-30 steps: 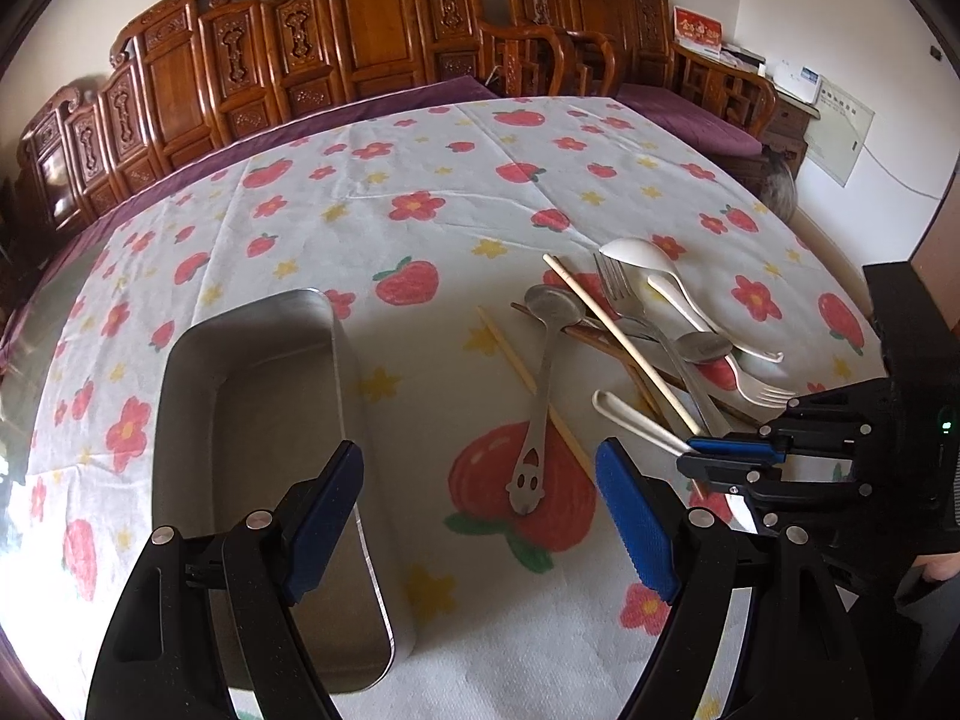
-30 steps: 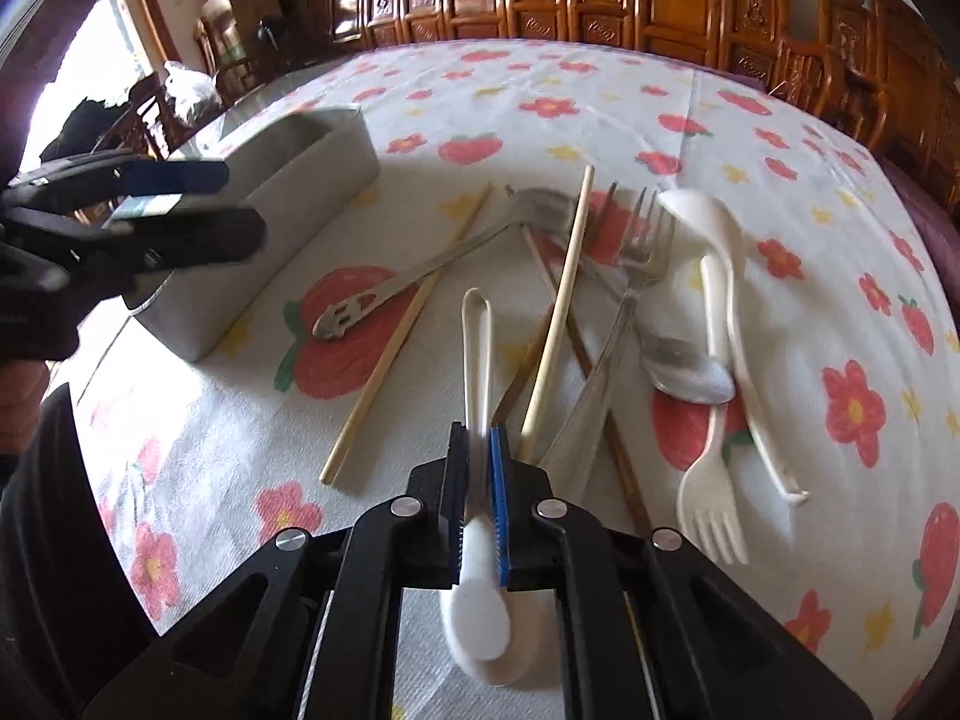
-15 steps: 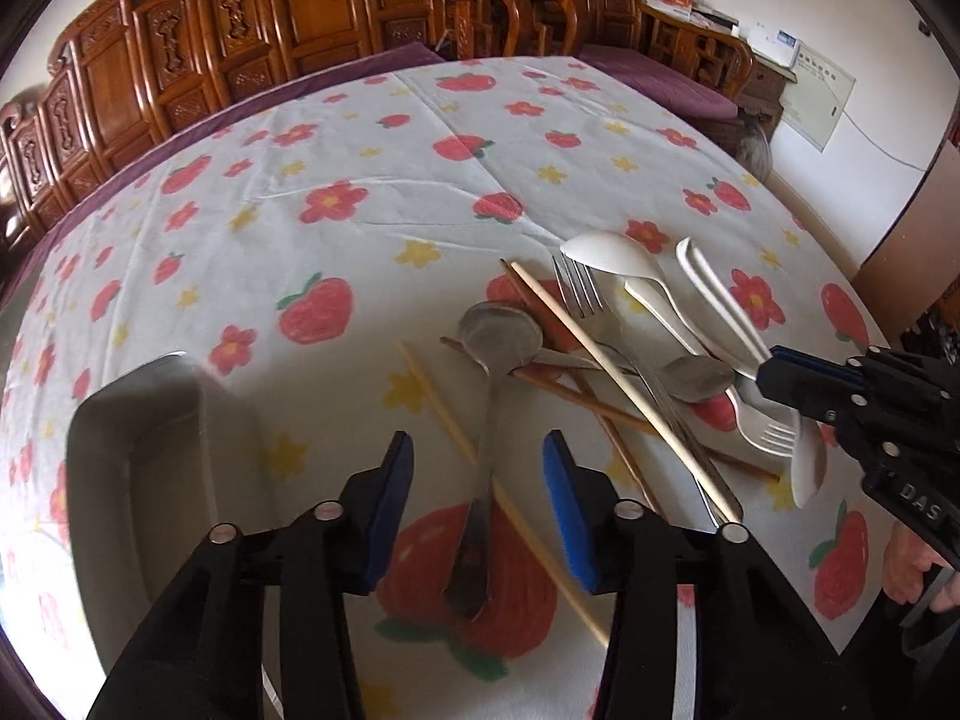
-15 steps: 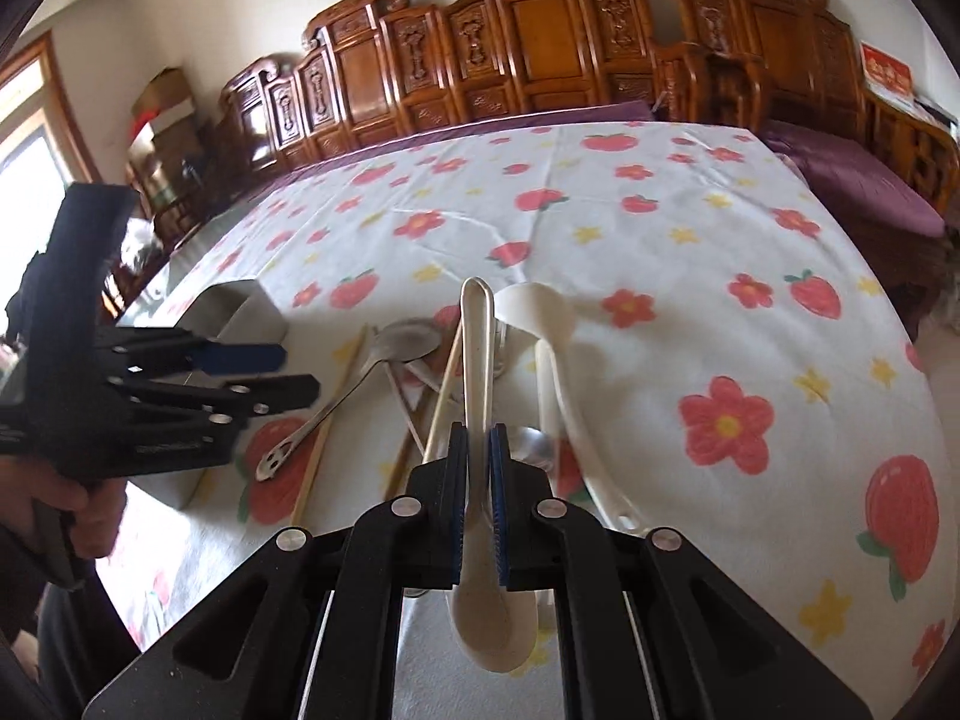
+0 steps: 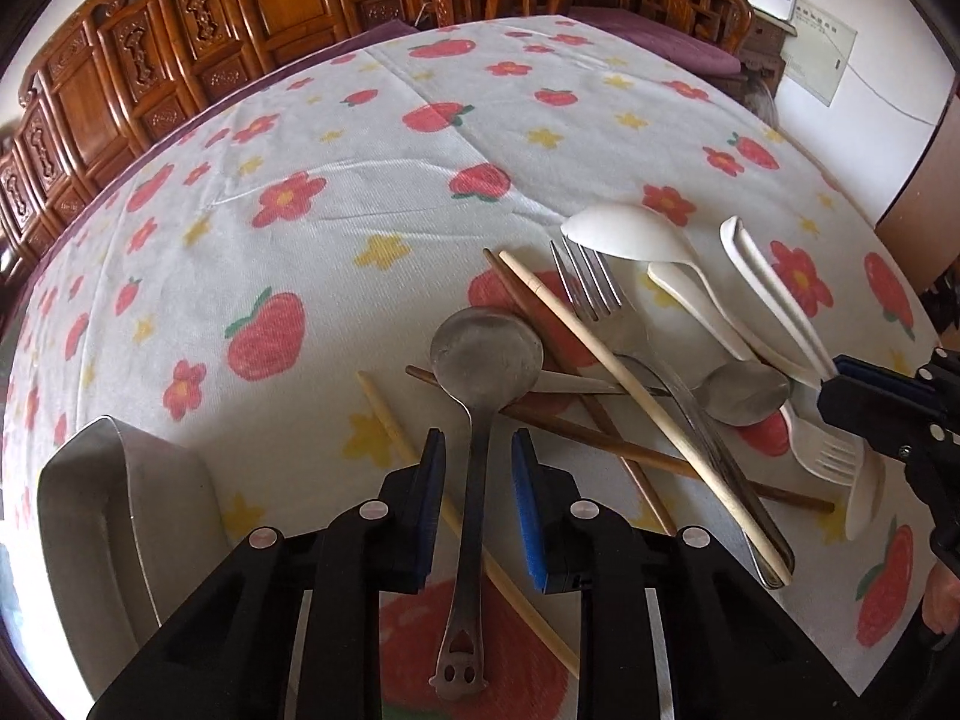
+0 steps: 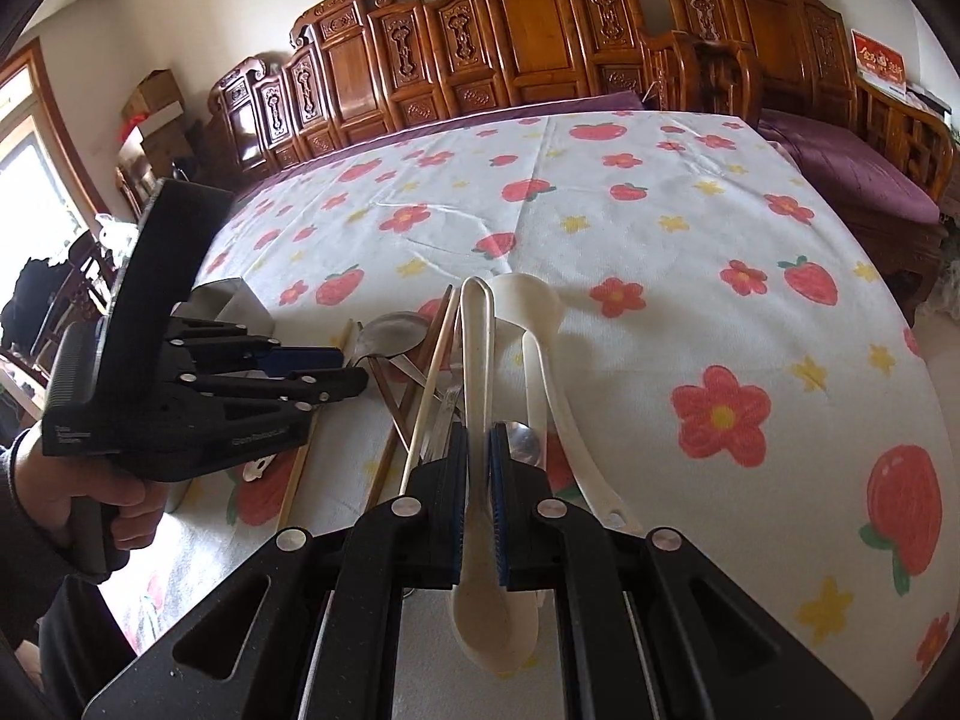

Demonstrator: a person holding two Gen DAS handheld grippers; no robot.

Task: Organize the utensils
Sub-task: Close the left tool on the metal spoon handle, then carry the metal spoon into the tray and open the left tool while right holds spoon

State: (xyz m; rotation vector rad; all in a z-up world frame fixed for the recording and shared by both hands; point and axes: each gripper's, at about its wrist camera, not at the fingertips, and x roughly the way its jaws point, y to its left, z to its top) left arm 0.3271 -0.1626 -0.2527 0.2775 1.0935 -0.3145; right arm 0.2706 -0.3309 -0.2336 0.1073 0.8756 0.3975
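Observation:
A pile of utensils lies on the strawberry tablecloth: a metal spoon (image 5: 480,372) with a face cutout, a metal fork (image 5: 606,312), pale and dark chopsticks (image 5: 600,354), a second small metal spoon (image 5: 744,393), a white plastic fork (image 5: 822,456) and a large white spoon (image 5: 630,234). My left gripper (image 5: 477,450) is open, its jaws on either side of the metal spoon's handle, close to it. My right gripper (image 6: 478,438) is shut on a white plastic spoon (image 6: 480,372), held above the pile, bowl toward the camera. It also shows in the left wrist view (image 5: 774,294).
A grey metal tray (image 5: 114,510) stands at the left of the pile, near my left gripper; it also shows behind the left gripper in the right wrist view (image 6: 231,297). Carved wooden chairs (image 6: 540,30) line the far table edge. A purple cushioned bench (image 6: 852,180) is at right.
My left gripper moved right from over the tray to the metal spoon and narrowed around its handle. My right gripper lifted the white spoon off the pile and swung it up.

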